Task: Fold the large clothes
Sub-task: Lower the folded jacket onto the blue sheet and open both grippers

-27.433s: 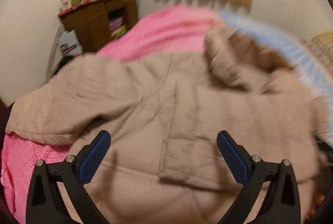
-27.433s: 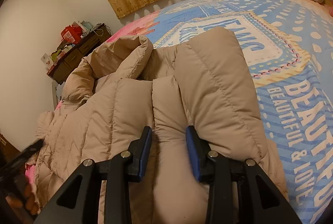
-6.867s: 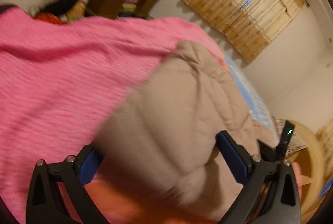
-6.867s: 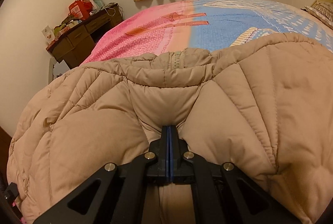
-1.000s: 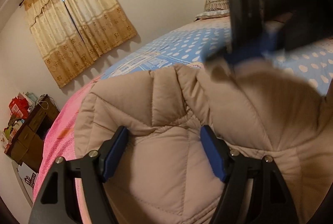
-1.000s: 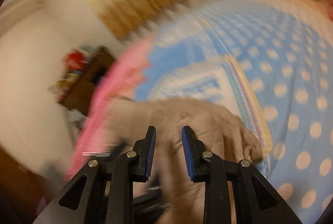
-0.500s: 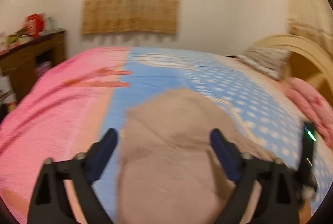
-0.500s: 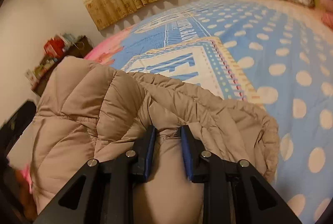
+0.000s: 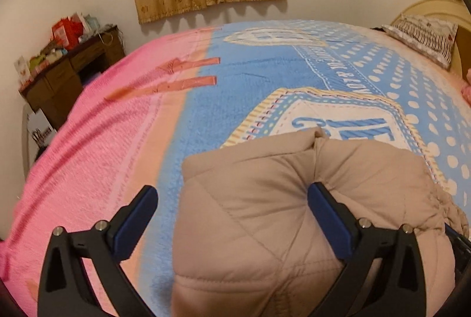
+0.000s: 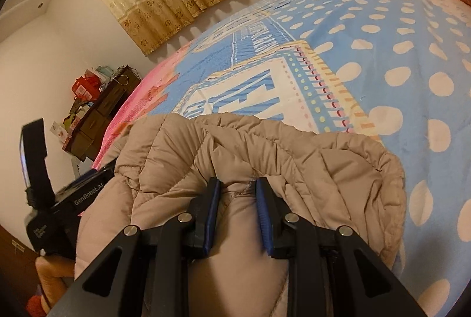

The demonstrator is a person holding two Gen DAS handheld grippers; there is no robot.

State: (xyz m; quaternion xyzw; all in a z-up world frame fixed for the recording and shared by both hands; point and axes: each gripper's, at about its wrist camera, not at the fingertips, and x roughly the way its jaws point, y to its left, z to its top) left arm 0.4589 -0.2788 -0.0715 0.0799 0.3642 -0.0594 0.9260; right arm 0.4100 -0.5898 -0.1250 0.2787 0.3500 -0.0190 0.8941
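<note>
Between the right gripper's (image 10: pixel 237 212) narrow jaws sits a pinched fold of the beige puffer jacket (image 10: pixel 265 158), seemingly clamped. Lower centre of its view, the left gripper (image 9: pixel 232 212) is opening, pads clear of the bundle lying on the blue-and-pink bedspread (image 9: pixel 235 99).

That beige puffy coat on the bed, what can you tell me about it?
The beige puffer jacket is quilted, soft-looking padded fabric, folded into a thick bundle on the blue dotted blanket. Its far edge is wrinkled and bunched. The right gripper pinches a fold of it; the left gripper stands wide, its jaws opening, not pressing it.
</note>
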